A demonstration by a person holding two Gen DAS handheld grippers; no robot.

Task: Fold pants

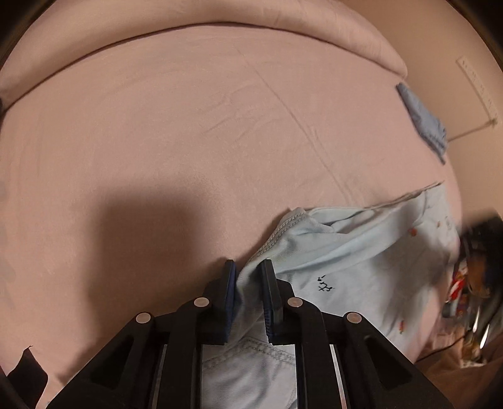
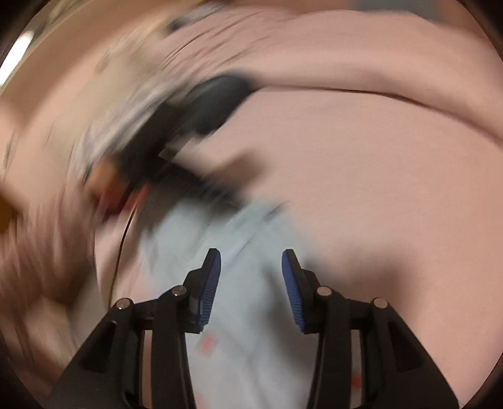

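Observation:
Light blue pants (image 1: 361,251) with small red prints lie on a pink bed sheet (image 1: 188,141) at the lower right of the left wrist view. My left gripper (image 1: 248,267) is shut on a bunched edge of the pants near a stitched hem. In the blurred right wrist view, my right gripper (image 2: 251,258) is open, its blue pads wide apart above the pants (image 2: 245,299). The left gripper and the hand holding it (image 2: 151,141) show as a dark blur at the upper left of that view.
A folded blue cloth (image 1: 424,119) lies at the bed's far right edge. A pink pillow or duvet roll (image 1: 251,19) runs along the back. The other gripper and hand (image 1: 471,277) show blurred at the right edge. A dark item (image 1: 25,371) sits at the lower left.

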